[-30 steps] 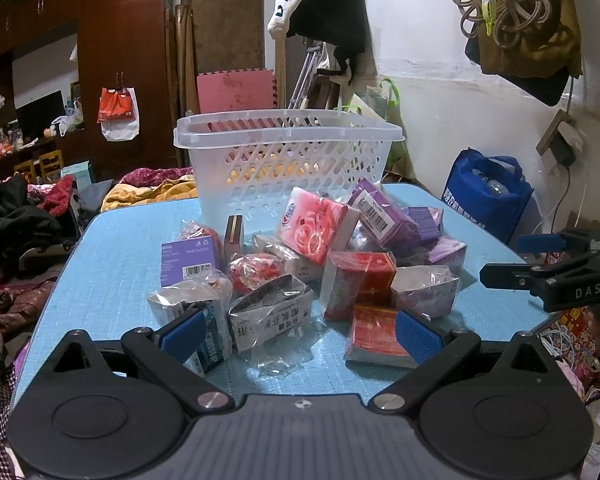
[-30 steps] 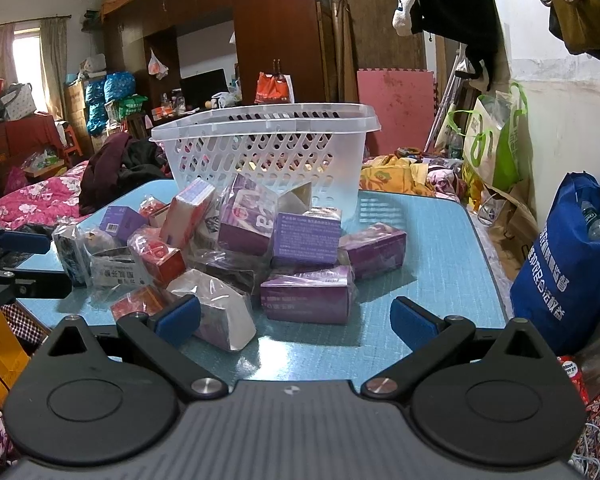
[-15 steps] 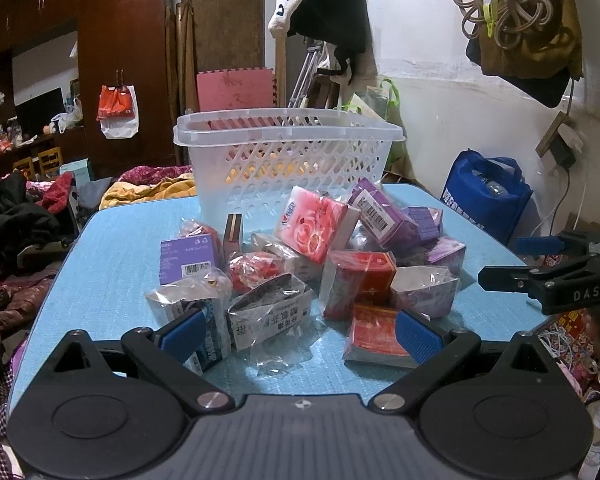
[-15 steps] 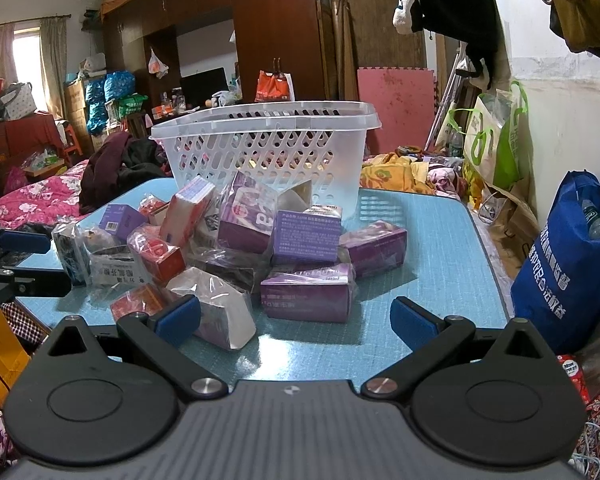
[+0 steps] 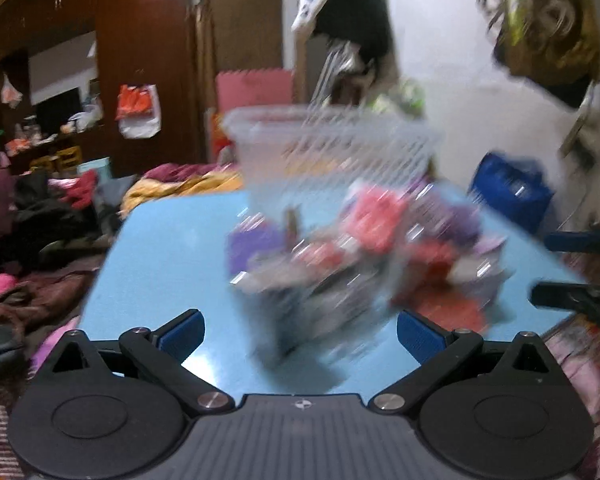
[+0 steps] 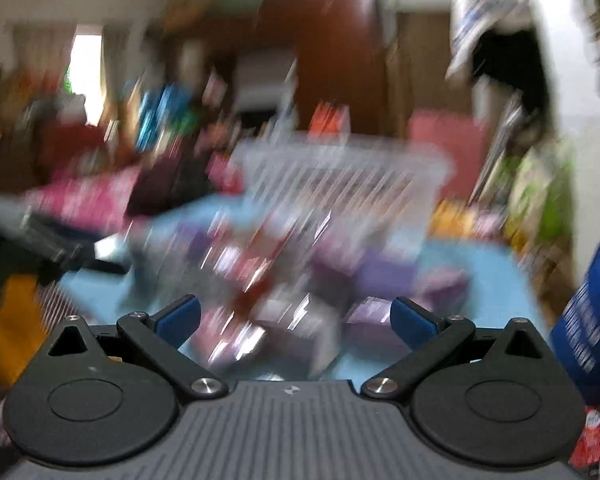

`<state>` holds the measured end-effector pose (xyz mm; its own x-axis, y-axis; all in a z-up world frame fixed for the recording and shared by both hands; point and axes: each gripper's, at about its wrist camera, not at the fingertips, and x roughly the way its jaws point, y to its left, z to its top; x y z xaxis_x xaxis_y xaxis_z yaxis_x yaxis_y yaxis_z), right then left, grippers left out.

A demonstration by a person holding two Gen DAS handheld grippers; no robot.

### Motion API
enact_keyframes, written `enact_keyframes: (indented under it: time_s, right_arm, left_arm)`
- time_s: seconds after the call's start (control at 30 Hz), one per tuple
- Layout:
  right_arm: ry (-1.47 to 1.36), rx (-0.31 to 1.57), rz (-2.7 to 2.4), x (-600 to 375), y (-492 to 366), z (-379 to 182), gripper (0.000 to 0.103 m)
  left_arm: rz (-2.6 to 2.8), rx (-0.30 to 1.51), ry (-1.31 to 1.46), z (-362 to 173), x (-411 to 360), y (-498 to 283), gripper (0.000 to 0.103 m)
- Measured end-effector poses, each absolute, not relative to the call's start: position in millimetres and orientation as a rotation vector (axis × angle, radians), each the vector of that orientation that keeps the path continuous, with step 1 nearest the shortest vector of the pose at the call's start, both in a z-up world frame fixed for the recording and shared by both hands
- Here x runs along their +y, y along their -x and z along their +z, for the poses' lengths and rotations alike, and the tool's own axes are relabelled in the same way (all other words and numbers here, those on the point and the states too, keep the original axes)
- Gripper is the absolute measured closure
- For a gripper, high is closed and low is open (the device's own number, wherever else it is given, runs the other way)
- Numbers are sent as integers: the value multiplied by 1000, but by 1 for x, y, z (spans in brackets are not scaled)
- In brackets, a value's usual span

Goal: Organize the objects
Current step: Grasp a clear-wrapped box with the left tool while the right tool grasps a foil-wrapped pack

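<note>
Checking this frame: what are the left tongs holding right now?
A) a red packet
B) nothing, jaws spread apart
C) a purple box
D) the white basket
B: in the left wrist view the left tongs have their blue pads wide apart with nothing between them, while the blurred pile of packets lies ahead on the blue table.

desk [image 5: 160, 264]: carries basket + packet pile
basket [image 5: 332, 148]: far side of desk, behind pile
packet pile [image 5: 364, 256]: mid-desk, in front of basket, touching it
bag [image 5: 512, 196]: off desk, R of pile, by wall
</note>
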<state>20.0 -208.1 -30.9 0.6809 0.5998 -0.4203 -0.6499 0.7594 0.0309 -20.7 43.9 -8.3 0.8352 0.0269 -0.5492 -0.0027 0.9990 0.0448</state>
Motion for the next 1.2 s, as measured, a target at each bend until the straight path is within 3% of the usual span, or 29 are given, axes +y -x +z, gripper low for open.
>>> enact_keyframes:
  time_s: [0.3,0.4,0.43,0.53,0.57,0.93,1.2]
  right_arm:
    - [192,545,822,-166,-32,-64,2]
    - [174,568,829,-161,-43,-69,7]
    - [178,552,833,-159,-41,-70,14]
    - [203,517,834,-156,-34,-67,40]
    - [202,513,835,-157,-32,-66,47]
    - [77,407,870,-196,-36,-8,49]
    - [149,423,662,-162,-161,76,49]
  left_arm:
    - [-1,570,40,-33,71,-3,9]
    - [-15,557,16,-39,67,-13,17]
    - [-27,551,18,-42,67,-12,19]
    - [-9,540,38,-44,68,-13,54]
    - [8,534,29,-44,69,-12,55]
    - [-21,435,63,1,77,-5,55]
    - [-59,473,91,74,64,-129,55]
